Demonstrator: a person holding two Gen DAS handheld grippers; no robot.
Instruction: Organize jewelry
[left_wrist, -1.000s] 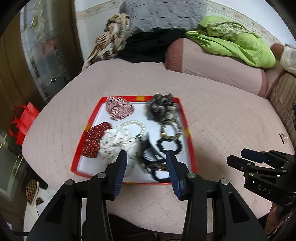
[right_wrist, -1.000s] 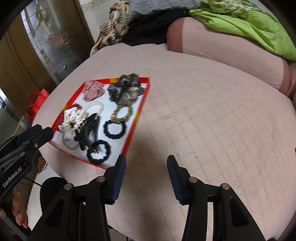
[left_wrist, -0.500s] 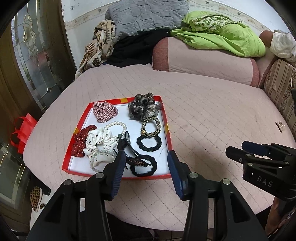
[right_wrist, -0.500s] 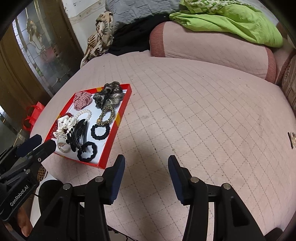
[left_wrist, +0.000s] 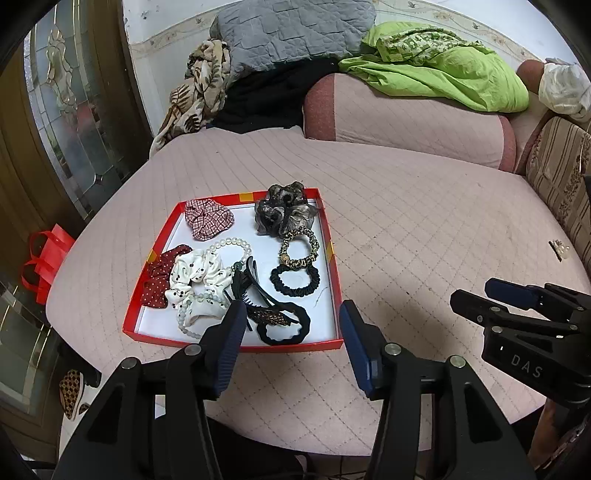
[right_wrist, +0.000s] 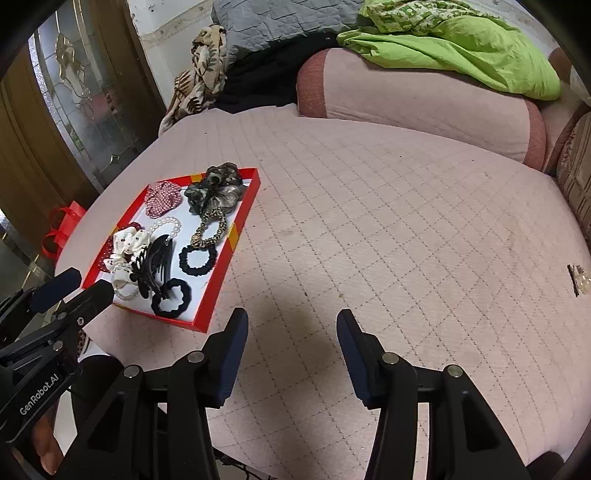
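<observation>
A red-rimmed tray (left_wrist: 334, 258) with a white floor lies on the pink quilted bed. It holds a plaid scrunchie (left_wrist: 207, 218), a dark gauzy scrunchie (left_wrist: 284, 214), a leopard hair tie (left_wrist: 299, 247), a black hair tie (left_wrist: 295, 280), a pearl bracelet (left_wrist: 229, 243), a white dotted scrunchie (left_wrist: 195, 273) and a black claw clip (left_wrist: 255, 284). My left gripper (left_wrist: 291, 314) hovers over the tray's near edge, its jaws opening with nothing between them. My right gripper (right_wrist: 291, 321) hangs open and empty over bare quilt, right of the tray (right_wrist: 229, 251).
A small pale clip (right_wrist: 578, 278) lies alone on the quilt at far right. A pink bolster (left_wrist: 406, 110) with a green blanket (left_wrist: 443, 66) lines the back. A red bag (left_wrist: 44, 258) sits on the floor by the glass door at left, past the bed's rounded edge.
Both views have drawn back from the tray, which now sits smaller and further left. The left jaws stand wider apart than before.
</observation>
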